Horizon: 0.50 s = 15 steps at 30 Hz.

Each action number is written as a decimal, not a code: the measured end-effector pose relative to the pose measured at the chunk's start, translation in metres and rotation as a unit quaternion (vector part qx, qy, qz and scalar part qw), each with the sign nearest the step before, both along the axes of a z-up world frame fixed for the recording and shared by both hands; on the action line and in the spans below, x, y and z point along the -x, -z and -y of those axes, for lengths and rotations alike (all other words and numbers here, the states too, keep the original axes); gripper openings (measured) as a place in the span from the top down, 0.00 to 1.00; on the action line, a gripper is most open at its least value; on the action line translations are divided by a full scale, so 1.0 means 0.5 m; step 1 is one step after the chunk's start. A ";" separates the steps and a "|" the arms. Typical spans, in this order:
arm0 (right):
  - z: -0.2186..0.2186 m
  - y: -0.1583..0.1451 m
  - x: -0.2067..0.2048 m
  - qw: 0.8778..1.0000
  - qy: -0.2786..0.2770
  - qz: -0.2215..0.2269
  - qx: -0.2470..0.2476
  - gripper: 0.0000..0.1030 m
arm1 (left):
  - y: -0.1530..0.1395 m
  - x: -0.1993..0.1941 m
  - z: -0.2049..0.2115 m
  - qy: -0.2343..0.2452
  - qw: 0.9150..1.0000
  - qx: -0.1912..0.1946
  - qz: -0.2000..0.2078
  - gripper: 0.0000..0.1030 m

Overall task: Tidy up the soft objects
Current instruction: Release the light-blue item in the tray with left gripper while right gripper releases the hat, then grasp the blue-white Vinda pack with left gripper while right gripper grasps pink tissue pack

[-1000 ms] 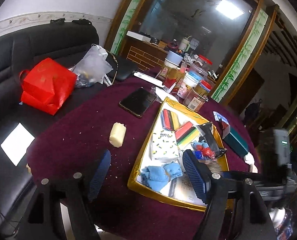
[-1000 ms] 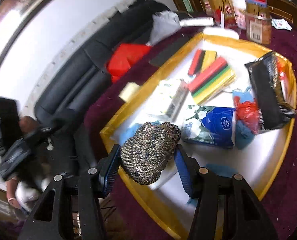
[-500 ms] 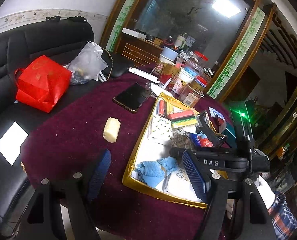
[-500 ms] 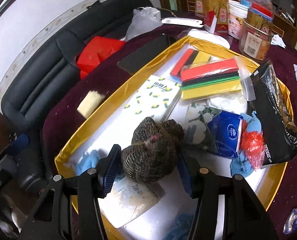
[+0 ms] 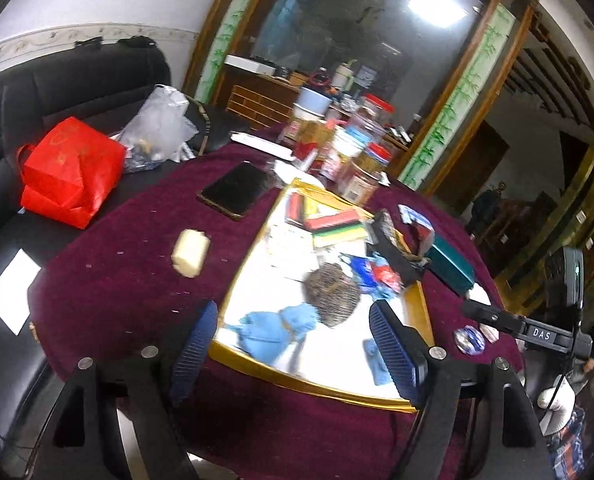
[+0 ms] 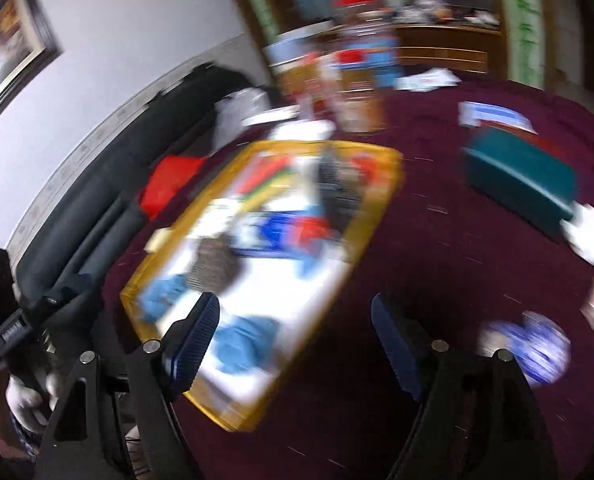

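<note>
Closest to the lens in the left wrist view, the left gripper (image 5: 293, 346) has its jaws spread wide with nothing in them, sitting at the bottom of the frame over the near rim of the gold tray (image 5: 313, 384). Same story on the right wrist view, though it's pretty blurry: the right gripper (image 6: 295, 340) has just been opening and there's nothing between the blue pads, only maroon tablecloth (image 6: 437, 240) and the tray corner behind them. Just past the left jaws, a blue cloth (image 5: 273, 330) lies in the tray, and beside it, mid-frame, the brown knitted pouch (image 5: 331, 294) rests on the white tray floor. Further up sit colored strips (image 5: 337, 226), then a phone (image 5: 235, 194) upper left of the tray.
</note>
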State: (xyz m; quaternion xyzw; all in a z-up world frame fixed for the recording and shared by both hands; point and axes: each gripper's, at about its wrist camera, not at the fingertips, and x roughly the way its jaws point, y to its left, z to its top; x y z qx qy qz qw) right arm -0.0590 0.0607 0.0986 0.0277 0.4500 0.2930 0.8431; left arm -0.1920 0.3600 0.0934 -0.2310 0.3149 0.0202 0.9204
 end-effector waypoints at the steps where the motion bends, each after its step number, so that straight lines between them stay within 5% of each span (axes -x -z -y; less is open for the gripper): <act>1: 0.040 0.001 0.002 1.000 0.018 0.002 0.001 0.24 | -0.002 0.000 0.009 0.006 1.000 -0.001 0.001 0.21; 8: 0.309 0.008 0.007 0.987 0.159 0.002 0.001 0.25 | -0.012 -0.016 0.107 0.069 0.998 -0.010 0.007 0.20; 15: 0.346 0.082 -0.024 0.984 0.174 -0.037 -0.004 0.25 | -0.033 -0.021 0.251 0.158 0.987 -0.035 0.012 0.20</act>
